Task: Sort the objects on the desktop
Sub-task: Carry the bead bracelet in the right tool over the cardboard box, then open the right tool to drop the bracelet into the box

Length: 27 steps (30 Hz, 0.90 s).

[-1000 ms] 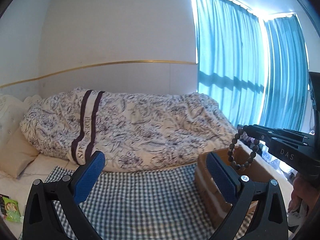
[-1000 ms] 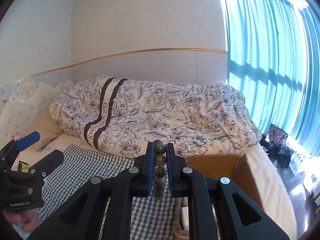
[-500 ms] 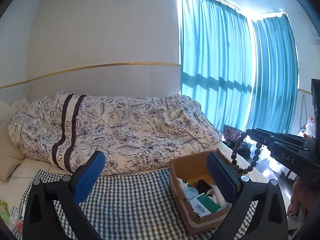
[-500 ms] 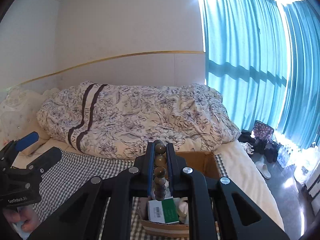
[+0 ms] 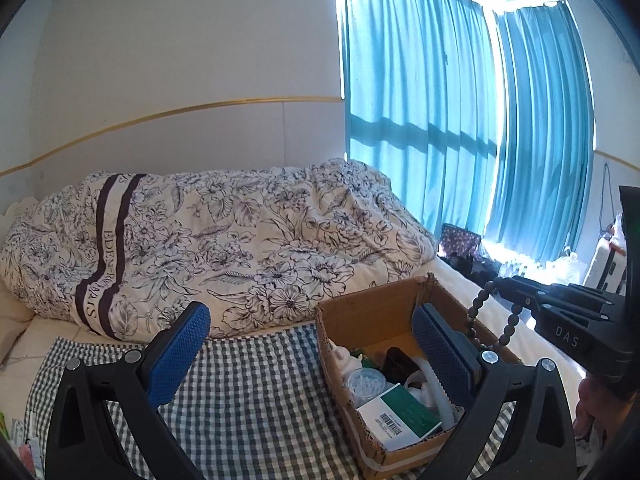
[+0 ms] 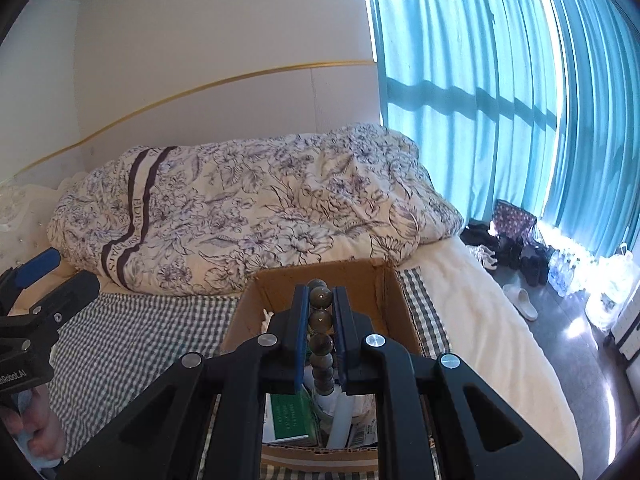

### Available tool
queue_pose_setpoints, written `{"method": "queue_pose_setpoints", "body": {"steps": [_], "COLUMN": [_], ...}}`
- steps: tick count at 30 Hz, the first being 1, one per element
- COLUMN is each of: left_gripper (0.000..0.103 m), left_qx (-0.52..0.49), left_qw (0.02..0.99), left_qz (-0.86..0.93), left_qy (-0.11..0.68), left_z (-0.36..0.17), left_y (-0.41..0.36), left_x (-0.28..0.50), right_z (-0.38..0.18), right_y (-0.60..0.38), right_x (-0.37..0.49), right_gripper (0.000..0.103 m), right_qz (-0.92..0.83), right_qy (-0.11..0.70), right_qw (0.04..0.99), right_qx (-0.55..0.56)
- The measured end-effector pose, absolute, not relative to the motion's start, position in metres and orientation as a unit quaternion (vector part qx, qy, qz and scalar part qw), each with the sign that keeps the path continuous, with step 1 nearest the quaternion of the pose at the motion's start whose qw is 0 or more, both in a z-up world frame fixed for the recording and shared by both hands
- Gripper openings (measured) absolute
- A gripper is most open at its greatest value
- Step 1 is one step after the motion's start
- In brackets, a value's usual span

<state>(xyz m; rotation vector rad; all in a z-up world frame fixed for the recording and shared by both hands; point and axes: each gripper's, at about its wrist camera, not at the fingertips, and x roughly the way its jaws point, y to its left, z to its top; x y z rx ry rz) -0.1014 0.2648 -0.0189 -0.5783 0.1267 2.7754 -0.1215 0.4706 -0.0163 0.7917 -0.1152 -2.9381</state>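
A string of dark beads is clamped between the closed fingers of the right tool and is held above the open cardboard box. The left tool is held with its blue pads spread apart and empty. The box is seen resting on a checked cloth spread over the bed.
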Motion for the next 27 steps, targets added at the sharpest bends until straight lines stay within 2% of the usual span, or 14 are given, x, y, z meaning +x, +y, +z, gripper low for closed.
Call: {"method": "queue_pose_setpoints", "body": {"steps": [19, 21, 23, 25, 27], "left_gripper": [0.103, 0.103, 0.103, 0.103, 0.103], "left_qx": [-0.279, -0.281, -0.282, -0.281, -0.279], "left_qw": [0.154, 0.154, 0.154, 0.153, 0.152], "left_qz": [0.945, 0.945, 0.945, 0.945, 0.946], "left_qy": [0.069, 0.068, 0.066, 0.065, 0.062], "left_z": [-0.094, -0.095, -0.096, -0.095, -0.092], "left_y": [0.296, 0.295, 0.294, 0.291, 0.288], "left_x": [-0.167, -0.170, -0.171, -0.170, -0.169], "right_z": [-0.100, -0.100, -0.095, -0.090, -0.085], "right_y": [0.477, 0.476, 0.474, 0.473, 0.472], "right_x": [-0.172, -0.171, -0.169, -0.167, -0.165], "right_gripper": [0.012, 0.020, 0.046, 0.054, 0.054], "right_qz": [-0.941, -0.944, -0.948, -0.950, -0.952], "right_qy": [-0.046, -0.045, -0.044, -0.047, -0.048], "right_qw": [0.023, 0.019, 0.016, 0.016, 0.016], "right_qx": [0.334, 0.328, 0.316, 0.307, 0.302]}}
